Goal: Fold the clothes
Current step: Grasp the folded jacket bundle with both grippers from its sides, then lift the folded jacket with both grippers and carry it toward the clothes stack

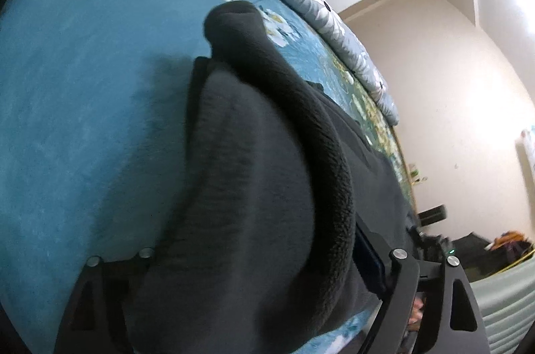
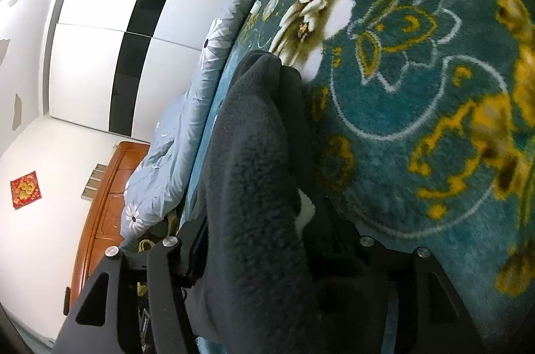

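Grey fleece (image 1: 254,187) between left claw (image 1: 267,257) arms, bare teal blanket (image 1: 83,103) beside

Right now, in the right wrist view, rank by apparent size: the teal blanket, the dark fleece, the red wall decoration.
1. Teal blanket, largest.
2. Dark fleece, though nearness to the camera inflates it.
3. Red wall decoration, smallest, and farthest away.
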Available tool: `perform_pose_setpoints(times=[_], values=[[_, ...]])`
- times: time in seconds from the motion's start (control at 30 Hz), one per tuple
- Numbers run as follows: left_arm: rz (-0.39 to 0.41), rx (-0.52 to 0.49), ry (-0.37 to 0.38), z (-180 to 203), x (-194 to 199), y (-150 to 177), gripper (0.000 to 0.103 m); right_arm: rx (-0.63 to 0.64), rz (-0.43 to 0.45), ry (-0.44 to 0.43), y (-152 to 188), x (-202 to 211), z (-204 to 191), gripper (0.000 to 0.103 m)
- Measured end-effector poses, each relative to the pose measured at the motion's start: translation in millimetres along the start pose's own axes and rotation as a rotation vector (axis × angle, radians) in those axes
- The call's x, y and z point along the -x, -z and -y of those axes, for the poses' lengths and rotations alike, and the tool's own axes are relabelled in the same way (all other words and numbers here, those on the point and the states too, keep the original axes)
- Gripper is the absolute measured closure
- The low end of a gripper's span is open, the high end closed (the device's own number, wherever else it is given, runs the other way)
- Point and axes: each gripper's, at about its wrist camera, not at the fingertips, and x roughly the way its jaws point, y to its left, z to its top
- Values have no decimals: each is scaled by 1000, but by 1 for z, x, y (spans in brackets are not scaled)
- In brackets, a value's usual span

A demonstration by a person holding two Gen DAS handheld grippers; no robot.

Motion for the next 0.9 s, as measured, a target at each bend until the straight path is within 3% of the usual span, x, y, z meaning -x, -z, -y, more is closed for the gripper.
perform_pose_setpoints(times=[0.17, 0.33, 0.77, 0.9], values=[[14, -30, -21, 6, 2, 1, 26, 2, 2, 1, -1, -1, -2, 42], [36, -60, -41, 6, 16, 10, 53, 14, 5, -2, 2, 5, -9, 50], [109, -206, -88, 55, 55, 24, 56, 99, 14, -68, 42, 51, -37, 55], [136, -233, -102, 44, 89, 42, 56, 130, 9, -103, 48, 54, -52, 55]])
